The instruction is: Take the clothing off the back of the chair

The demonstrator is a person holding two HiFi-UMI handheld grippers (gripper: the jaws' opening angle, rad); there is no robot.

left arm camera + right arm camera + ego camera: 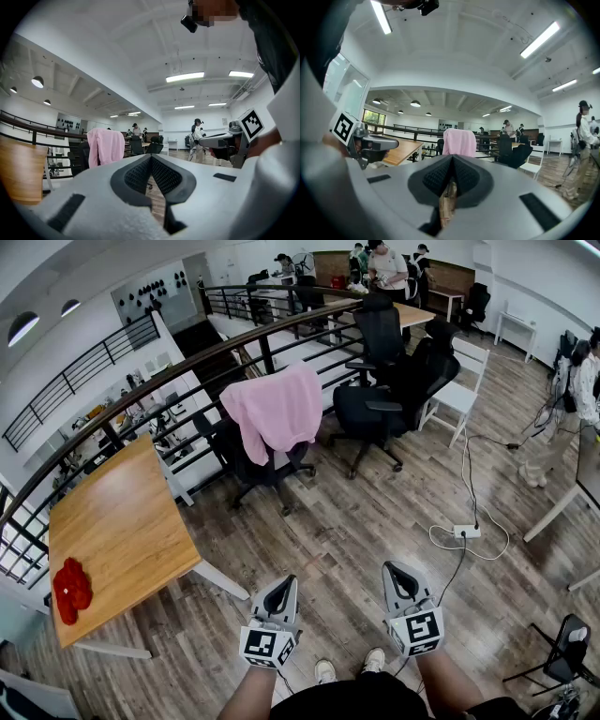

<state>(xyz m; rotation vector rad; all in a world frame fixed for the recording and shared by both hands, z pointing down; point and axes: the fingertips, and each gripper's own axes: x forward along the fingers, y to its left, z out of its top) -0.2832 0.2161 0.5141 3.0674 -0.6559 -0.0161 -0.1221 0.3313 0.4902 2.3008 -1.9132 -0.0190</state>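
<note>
The pink clothing [277, 411], soft and creased, is hanging over the back of a black office chair [265, 468]. It is sitting well ahead of both pairs of fingers and slightly to their left. The left gripper [284, 582] and right gripper [394, 568] are pointing level toward it, each with its dark, dimpled fingers pressing together on nothing. Beyond the chair a dark metal railing [187, 364] is curving past. Left of the fingers a smooth wooden worktop [122, 521] is standing on plank flooring [356, 512]. Only the head view is showing the crumpled red thing [71, 590] on that worktop and the white power strip [467, 532] ahead and right of the fingers. Only the gripper views are showing the ceiling's strip lights [185, 77], and each is catching the other gripper beside it.
</note>
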